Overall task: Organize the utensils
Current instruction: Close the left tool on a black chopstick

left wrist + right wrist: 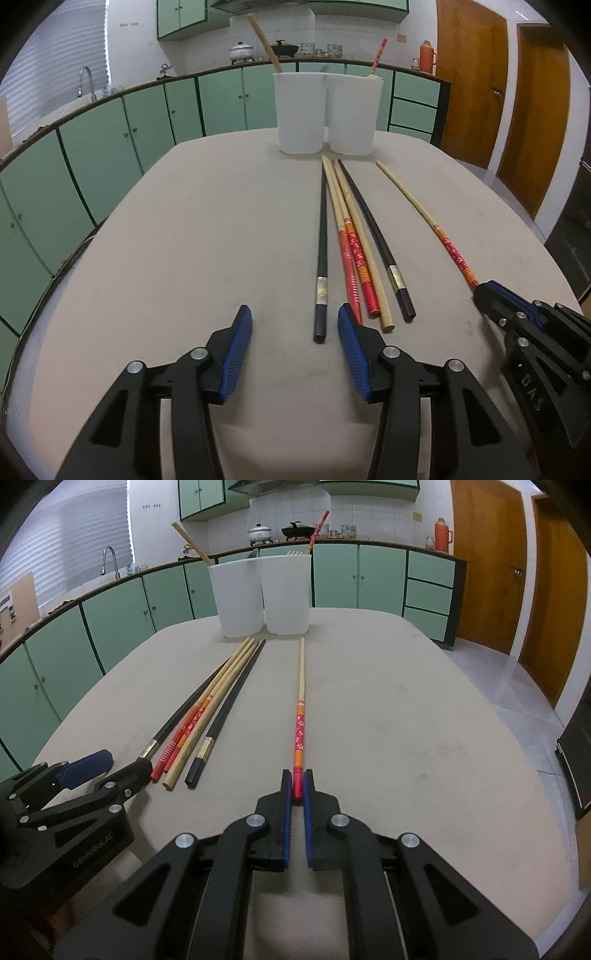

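Note:
Several chopsticks lie side by side on the beige table (184, 240): two black ones (322, 240), two red-patterned ones (351, 258) and a plain wooden one (369, 258). My left gripper (295, 317) stands open, and the near end of the left black chopstick lies between its blue pads (236, 354) untouched. Off to the right, a single red-patterned chopstick (300, 723) rests on the table with my right gripper (297, 779) shut on its near end. Two white containers (301, 110) (286, 590) stand at the far edge; the left one holds a wooden stick, the right one a red-patterned chopstick.
Green kitchen cabinets (110, 147) and a counter with a sink run behind the table. Wooden doors (472, 92) stand at the right. The right gripper (484, 291) sits close beside the left one (125, 762). The table's left half is bare.

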The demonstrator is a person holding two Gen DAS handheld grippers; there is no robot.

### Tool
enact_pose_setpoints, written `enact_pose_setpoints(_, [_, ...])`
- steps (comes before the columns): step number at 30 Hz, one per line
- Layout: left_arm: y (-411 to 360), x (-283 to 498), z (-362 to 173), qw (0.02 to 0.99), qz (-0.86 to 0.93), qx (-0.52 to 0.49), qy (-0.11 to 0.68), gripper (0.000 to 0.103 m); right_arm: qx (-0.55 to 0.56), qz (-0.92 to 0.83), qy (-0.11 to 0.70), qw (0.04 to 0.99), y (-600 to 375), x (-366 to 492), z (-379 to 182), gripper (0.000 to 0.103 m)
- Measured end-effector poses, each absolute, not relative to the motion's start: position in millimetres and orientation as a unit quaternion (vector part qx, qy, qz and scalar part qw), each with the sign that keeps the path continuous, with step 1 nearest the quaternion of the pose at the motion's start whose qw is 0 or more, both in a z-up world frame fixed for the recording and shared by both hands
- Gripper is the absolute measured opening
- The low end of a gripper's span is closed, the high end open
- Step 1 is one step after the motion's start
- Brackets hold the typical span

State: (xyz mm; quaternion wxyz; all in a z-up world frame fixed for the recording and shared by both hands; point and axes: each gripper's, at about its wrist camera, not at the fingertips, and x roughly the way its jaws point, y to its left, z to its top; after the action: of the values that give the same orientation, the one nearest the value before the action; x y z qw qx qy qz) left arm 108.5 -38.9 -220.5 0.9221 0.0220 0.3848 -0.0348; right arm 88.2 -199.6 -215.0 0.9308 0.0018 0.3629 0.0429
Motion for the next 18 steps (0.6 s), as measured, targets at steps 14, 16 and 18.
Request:
enact_pose_setpoints(14, [-42, 112, -212, 0.92, -0.075, 0.011, 0.384, 0.006, 0.003, 0.051, 0.37, 0.927, -203, 93, -212, 0.005])
enact_pose_setpoints(16, [-40, 111, -206, 0.923, -0.076, 0.01, 0.377, 0.006, 0.002, 0.052, 0.363, 0.93, -204, 92, -207, 0.005])
enact_pose_setpoints(18, [-38, 109, -198, 0.927, -0.077, 0.009, 0.367, 0.006, -0.004, 0.054, 0.35, 0.935, -205, 89, -199, 0.005])
